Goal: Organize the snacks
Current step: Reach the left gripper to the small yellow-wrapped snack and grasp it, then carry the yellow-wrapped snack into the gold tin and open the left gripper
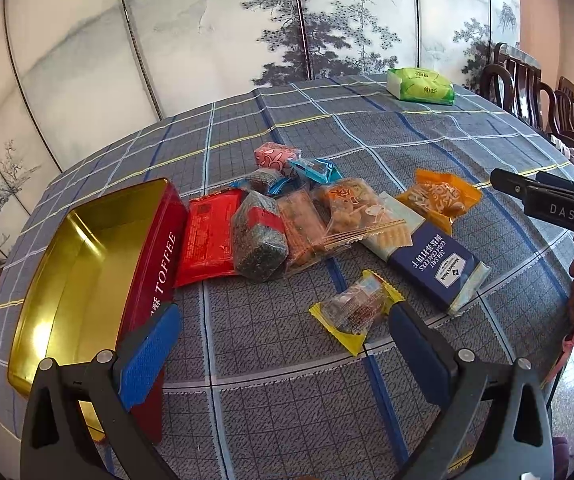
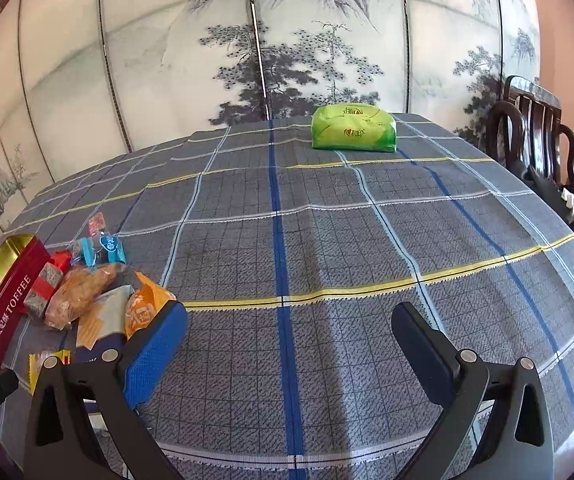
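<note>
An open red toffee tin (image 1: 87, 272) with a gold inside lies at the left of the plaid tablecloth; it also shows in the right wrist view (image 2: 3, 300). A heap of wrapped snacks lies beside it: a red packet (image 1: 207, 236), a grey-and-red block (image 1: 259, 236), a blue cracker pack (image 1: 431, 268), an orange pack (image 1: 439, 196). A yellow-edged snack (image 1: 355, 308) lies just ahead of my open, empty left gripper (image 1: 283, 316). My right gripper (image 2: 291, 320) is open and empty over bare cloth, right of the heap (image 2: 87, 292).
A green tissue pack (image 2: 353, 128) sits at the table's far edge, also in the left wrist view (image 1: 423, 86). Dark wooden chairs (image 2: 547, 152) stand at the right. A painted folding screen (image 2: 287, 40) stands behind the table.
</note>
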The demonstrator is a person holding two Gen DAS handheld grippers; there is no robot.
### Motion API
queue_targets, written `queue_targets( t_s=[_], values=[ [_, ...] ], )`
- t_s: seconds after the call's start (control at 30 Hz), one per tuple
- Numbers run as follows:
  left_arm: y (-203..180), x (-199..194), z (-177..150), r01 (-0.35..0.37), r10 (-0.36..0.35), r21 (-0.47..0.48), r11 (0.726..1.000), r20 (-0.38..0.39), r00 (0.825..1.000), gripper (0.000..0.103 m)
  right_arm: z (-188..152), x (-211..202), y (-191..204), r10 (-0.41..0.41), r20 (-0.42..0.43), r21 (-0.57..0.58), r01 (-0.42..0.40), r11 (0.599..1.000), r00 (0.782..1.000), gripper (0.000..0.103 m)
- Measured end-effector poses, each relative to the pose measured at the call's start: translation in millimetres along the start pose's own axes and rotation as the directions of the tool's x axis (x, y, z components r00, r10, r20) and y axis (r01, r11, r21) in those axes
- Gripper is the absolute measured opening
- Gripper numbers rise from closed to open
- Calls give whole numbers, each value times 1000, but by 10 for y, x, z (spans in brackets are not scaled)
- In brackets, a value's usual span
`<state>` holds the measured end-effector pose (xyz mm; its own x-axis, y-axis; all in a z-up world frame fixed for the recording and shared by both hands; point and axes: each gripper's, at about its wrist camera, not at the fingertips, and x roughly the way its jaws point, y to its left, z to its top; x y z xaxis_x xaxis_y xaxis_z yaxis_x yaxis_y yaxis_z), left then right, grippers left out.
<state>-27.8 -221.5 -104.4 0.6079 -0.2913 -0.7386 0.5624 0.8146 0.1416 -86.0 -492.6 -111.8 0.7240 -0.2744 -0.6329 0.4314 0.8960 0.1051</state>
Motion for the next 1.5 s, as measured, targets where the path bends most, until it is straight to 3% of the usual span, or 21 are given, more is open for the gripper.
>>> queue_targets(
  t_s=[0.43,0.67,0.87,1.0,1.1,1.13,1.17,1.27,1.37,1.5],
  values=[
    [-111,234,64,35,-33,75,997,-26,999,102,-18,26,-4,23,-11,12,-23,1000,1000,102],
    [-65,396,59,37,-33,50,998,-64,997,102,-17,38,2,29,-11,13,-29,999,1000,102],
    [-87,551,130,126,-127,-20,992,-162,979,102,-21,45,27,33,-14,8,-33,999,999,102],
    [-155,630,113,126,-127,-14,992,-177,976,101,-24,41,2,47,-12,21,-47,999,999,102],
    [-117,588,95,159,-162,-40,987,-125,979,70,-24,44,-5,49,-14,20,-49,999,999,102],
    [-128,553,99,171,-173,-23,985,-117,978,41,-22,48,-12,51,-16,22,-50,998,999,102],
    [-145,521,106,177,-176,-5,984,-121,977,33,-20,51,-20,53,-19,25,-52,998,998,102],
    [-118,413,82,159,-158,-4,987,-106,982,22,-17,57,-43,54,-26,34,-53,998,998,102],
    [-28,209,79,160,-160,-12,987,-84,984,22,-22,56,-53,50,-27,42,-48,998,998,102],
    [238,-131,178,96,-96,-23,995,-8,995,22,-23,91,-38,35,-47,37,-34,999,998,102]
  ],
)
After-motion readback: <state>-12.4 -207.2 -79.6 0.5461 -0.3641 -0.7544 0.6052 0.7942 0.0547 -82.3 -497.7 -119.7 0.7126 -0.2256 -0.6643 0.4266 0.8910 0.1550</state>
